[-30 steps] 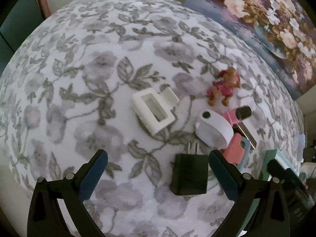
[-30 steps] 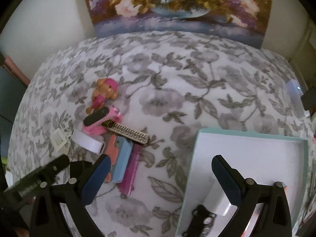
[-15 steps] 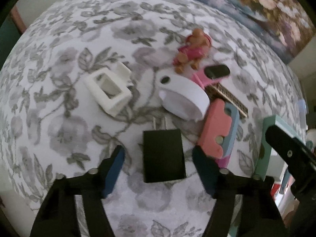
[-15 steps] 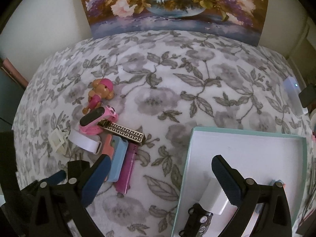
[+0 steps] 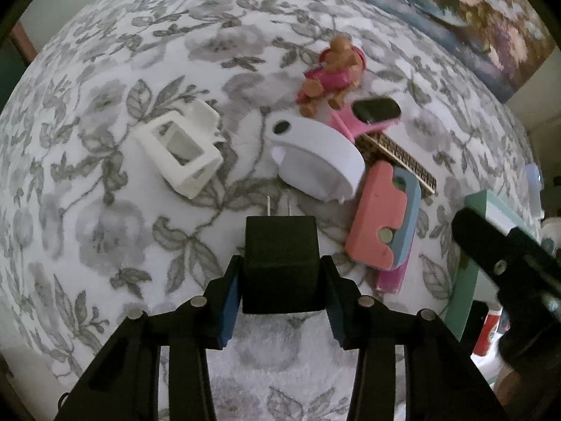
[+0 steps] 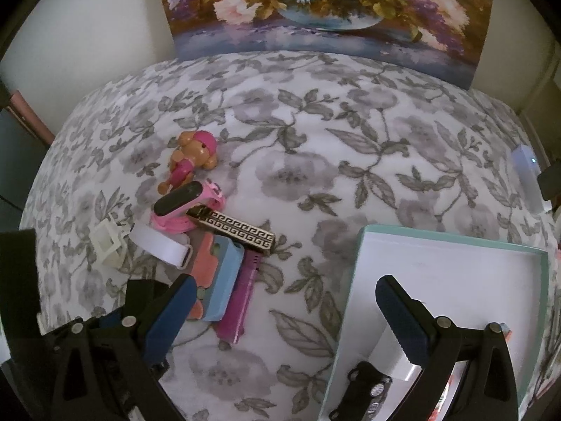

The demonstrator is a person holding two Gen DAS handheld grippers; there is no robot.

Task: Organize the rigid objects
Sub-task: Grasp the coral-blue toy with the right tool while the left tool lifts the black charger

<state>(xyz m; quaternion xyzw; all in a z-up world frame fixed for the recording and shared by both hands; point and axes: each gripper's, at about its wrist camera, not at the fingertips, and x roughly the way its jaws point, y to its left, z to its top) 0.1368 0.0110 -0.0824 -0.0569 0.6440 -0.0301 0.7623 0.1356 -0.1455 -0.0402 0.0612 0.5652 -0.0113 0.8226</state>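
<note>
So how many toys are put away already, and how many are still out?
A little black car and a white block already sit in the teal box. The left gripper is shut on the black charger now. The toy dog, pink watch and white holder and others still wait on the bedspread; the right gripper is open.

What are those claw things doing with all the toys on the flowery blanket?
Someone is tidying small things into a box. The left gripper is shut on a black plug, with both its pads pressed to the plug's sides. The right gripper is open and holds nothing, hanging by the teal box, which already has a few things inside. A toy puppy, a pink watch and others wait on the blanket.
</note>
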